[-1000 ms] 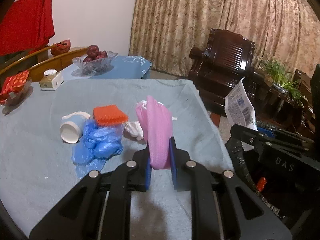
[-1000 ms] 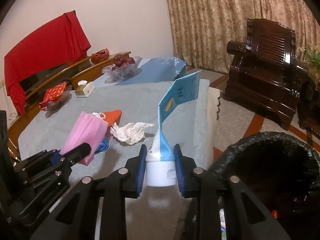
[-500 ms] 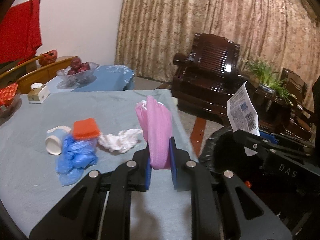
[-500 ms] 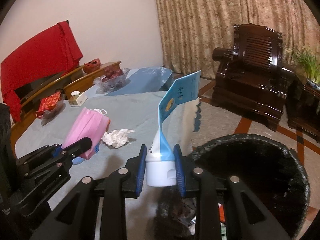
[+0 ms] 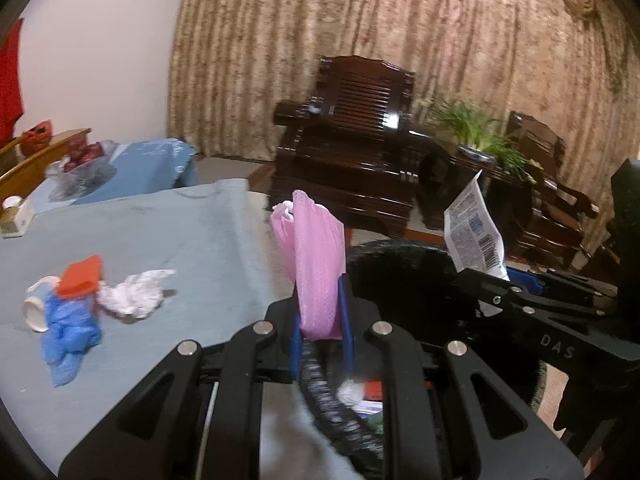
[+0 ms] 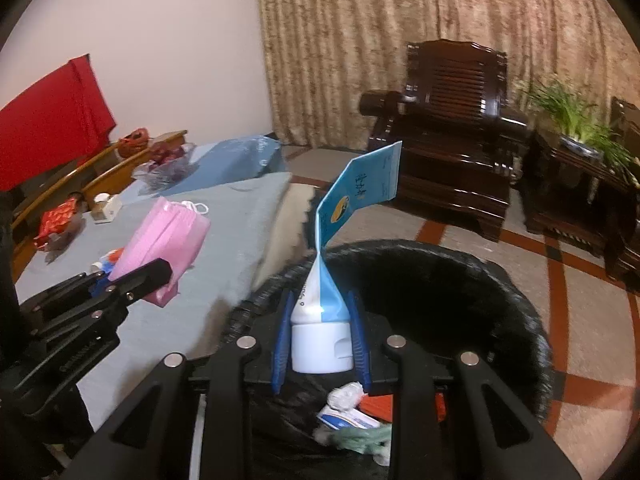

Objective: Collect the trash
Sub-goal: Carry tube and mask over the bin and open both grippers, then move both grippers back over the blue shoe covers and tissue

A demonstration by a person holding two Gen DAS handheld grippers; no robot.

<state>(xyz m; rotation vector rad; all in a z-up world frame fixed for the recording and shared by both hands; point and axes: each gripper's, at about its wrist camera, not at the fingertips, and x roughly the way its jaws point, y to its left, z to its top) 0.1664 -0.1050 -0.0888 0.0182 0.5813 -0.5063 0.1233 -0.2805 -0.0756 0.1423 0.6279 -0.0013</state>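
Note:
My left gripper (image 5: pixel 322 312) is shut on a pink face mask (image 5: pixel 316 264) and holds it over the near rim of the black trash bag (image 5: pixel 400 272). The mask also shows in the right wrist view (image 6: pixel 164 236). My right gripper (image 6: pixel 320 340) is shut on a flattened blue and white tube (image 6: pixel 324 300), held by its cap end over the open trash bag (image 6: pixel 440 280). The tube's end shows in the left wrist view (image 5: pixel 474 228). On the grey table (image 5: pixel 180 240) lie a crumpled white tissue (image 5: pixel 132 292), a blue glove (image 5: pixel 68 332), an orange piece (image 5: pixel 80 276) and a paper cup (image 5: pixel 34 308).
Trash lies at the bottom of the bag (image 6: pixel 352 412). A dark wooden armchair (image 5: pixel 352 164) and a side table with a plant (image 6: pixel 576 136) stand beyond the bag. A fruit bowl (image 5: pixel 80 168) and a small box (image 5: pixel 14 212) sit at the table's far end.
Both grippers have moved right, off the table, and now hold the mask and the tube over the trash bag. Their grips have not changed.

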